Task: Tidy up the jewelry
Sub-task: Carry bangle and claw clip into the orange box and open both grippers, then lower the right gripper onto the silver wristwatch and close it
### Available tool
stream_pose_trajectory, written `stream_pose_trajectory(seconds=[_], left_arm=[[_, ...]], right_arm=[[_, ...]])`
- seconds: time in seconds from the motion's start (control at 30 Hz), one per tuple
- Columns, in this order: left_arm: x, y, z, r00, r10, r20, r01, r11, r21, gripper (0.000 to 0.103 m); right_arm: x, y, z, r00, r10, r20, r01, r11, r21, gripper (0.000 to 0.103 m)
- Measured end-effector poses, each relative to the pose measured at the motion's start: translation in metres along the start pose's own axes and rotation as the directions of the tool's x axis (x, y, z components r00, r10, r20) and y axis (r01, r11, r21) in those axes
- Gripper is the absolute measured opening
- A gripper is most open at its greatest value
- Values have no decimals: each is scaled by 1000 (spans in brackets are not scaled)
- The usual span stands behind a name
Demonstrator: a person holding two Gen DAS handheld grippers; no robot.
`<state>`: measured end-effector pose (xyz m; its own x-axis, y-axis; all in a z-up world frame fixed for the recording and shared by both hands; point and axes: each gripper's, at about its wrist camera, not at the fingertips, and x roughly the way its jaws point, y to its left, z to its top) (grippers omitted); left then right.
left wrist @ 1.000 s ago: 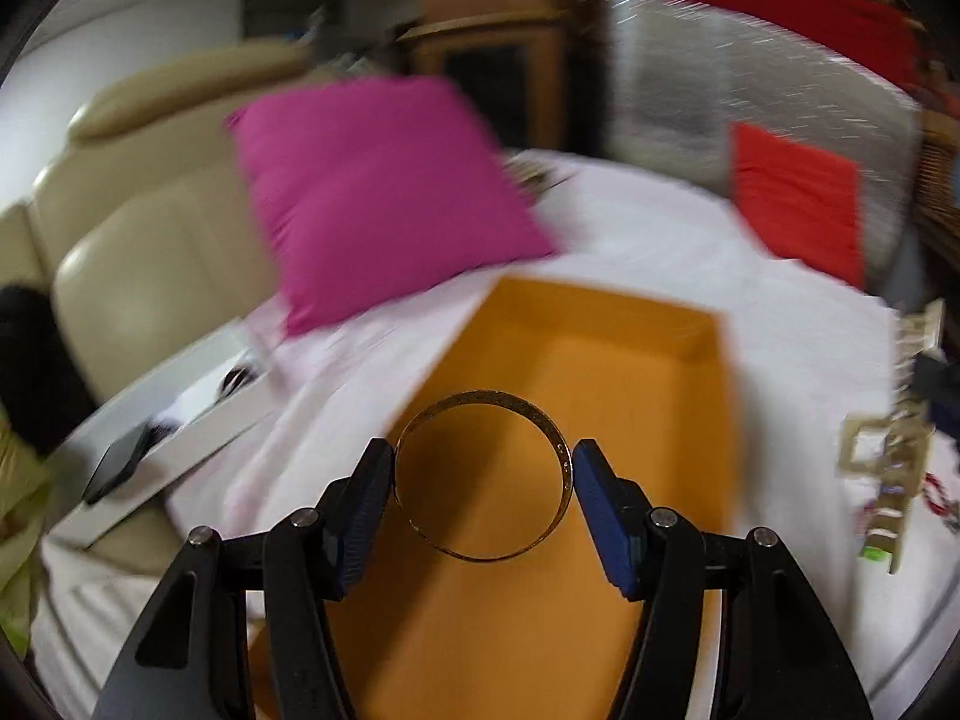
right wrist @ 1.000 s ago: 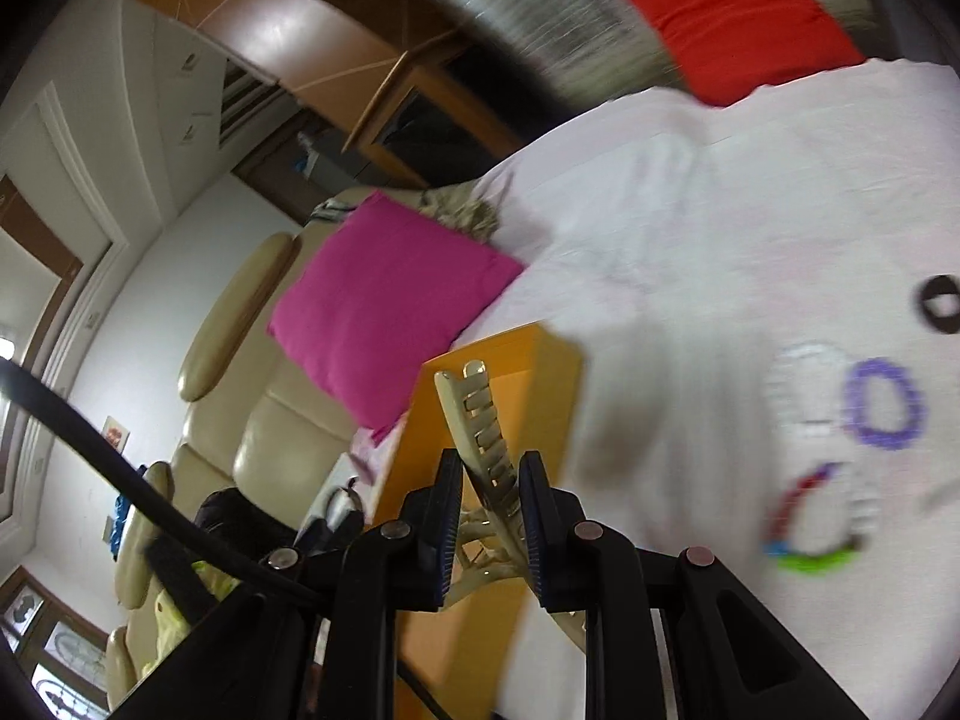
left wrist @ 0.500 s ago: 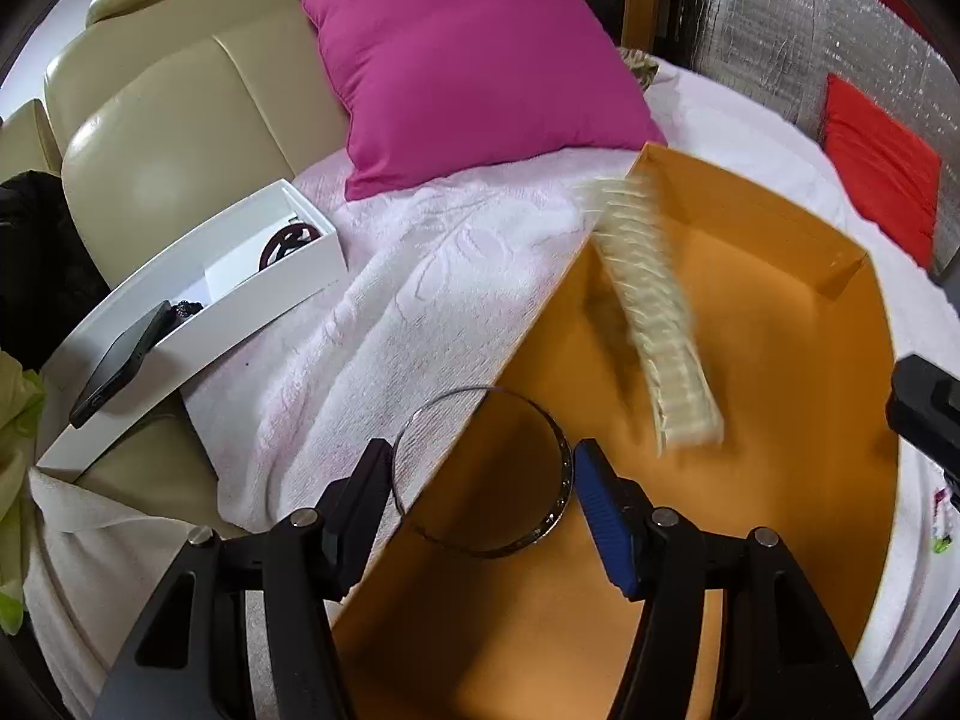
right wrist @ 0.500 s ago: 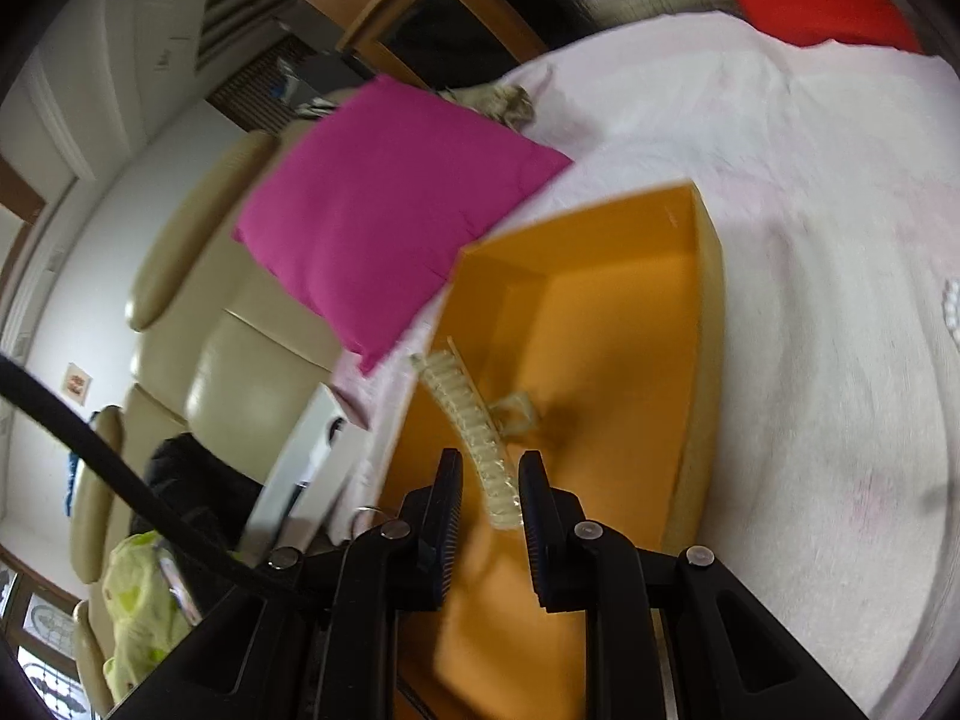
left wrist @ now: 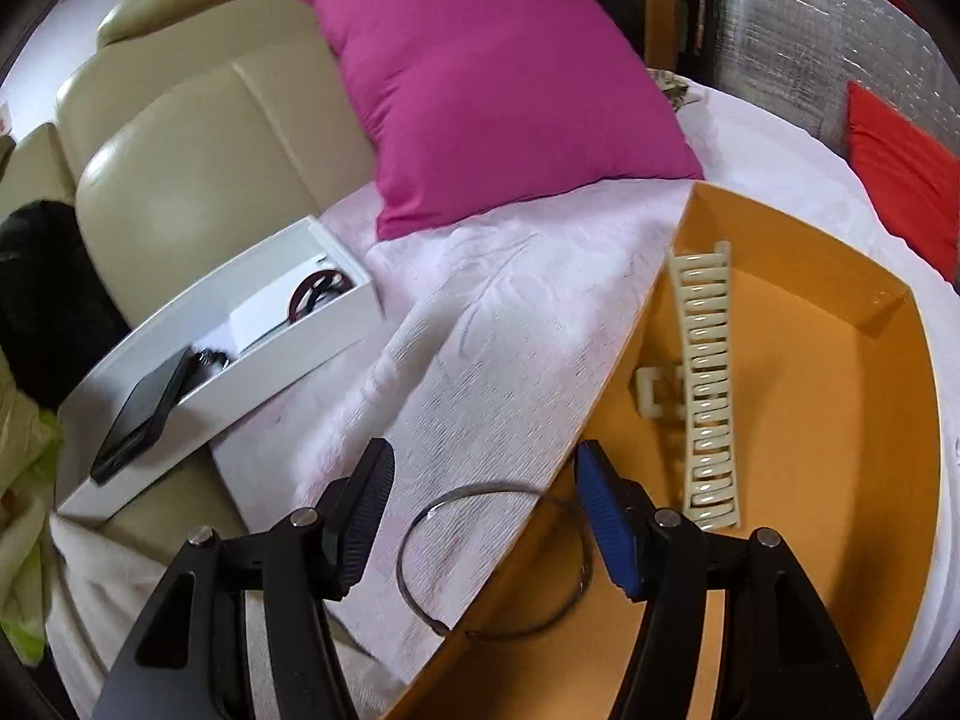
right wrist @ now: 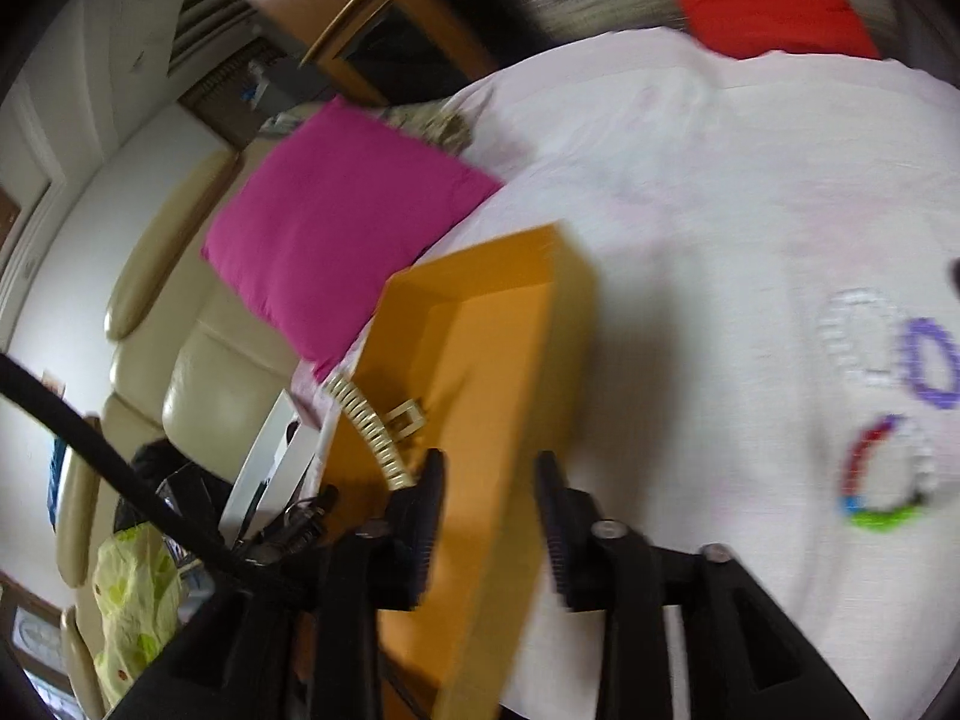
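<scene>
Here, mid-sort on a pale cloth-covered bed.
Box: the orange box lies open on the white cloth, just beside a pink pillow.
Hair claw: the cream hair claw rests on the box floor, along its left wall, touching no tongs.
Right gripper: the right gripper has just been opening; its jaws stand apart with nothing between them, above the box's near wall. View is blurred.
Left gripper: the left gripper stands fairly wide around the thin metal bangle.
Bangle: it straddles the box's left rim, part over the cloth, part over the orange floor. The right pad seems to touch it; a gap shows at the left pad. Looks loose rather than pinched, though I cannot be sure.
Step in hand: dropping the bangle into the box, by my reading.
Doing it well: shift the left tongs rightward so the whole ring clears the rim before letting go; otherwise it may teeter on the wall and slide onto the cloth. Keep it clear of the claw's teeth.
Still out: beaded bracelets, a purple one, a white one and a multicoloured one, lie on the cloth well apart from the box.
Aside: a white tray with a dark phone sits near the sofa, likely no part of this.
</scene>
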<state>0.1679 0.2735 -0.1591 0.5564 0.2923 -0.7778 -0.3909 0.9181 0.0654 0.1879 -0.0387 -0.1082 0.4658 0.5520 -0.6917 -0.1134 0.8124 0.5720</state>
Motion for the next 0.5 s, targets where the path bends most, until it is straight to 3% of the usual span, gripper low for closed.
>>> stream_pose_trajectory(seconds=[0.1, 0.3, 0.4, 0.5], left_arm=[[3, -5, -3, 1000, 26, -15, -26, 999, 27, 64], [-28, -24, -15, 997, 51, 49, -54, 997, 55, 65], [-57, -51, -19, 987, 32, 156, -47, 995, 91, 71], [-84, -86, -21, 957, 11, 289, -57, 987, 150, 73]], right_arm=[[-45, -37, 6, 997, -39, 71, 37, 999, 30, 52], [-135, -139, 5, 968, -152, 197, 117, 977, 180, 52], [-162, -184, -1, 953, -206, 220, 149, 957, 250, 52], [-180, -224, -9, 942, -243, 231, 160, 932, 325, 52]])
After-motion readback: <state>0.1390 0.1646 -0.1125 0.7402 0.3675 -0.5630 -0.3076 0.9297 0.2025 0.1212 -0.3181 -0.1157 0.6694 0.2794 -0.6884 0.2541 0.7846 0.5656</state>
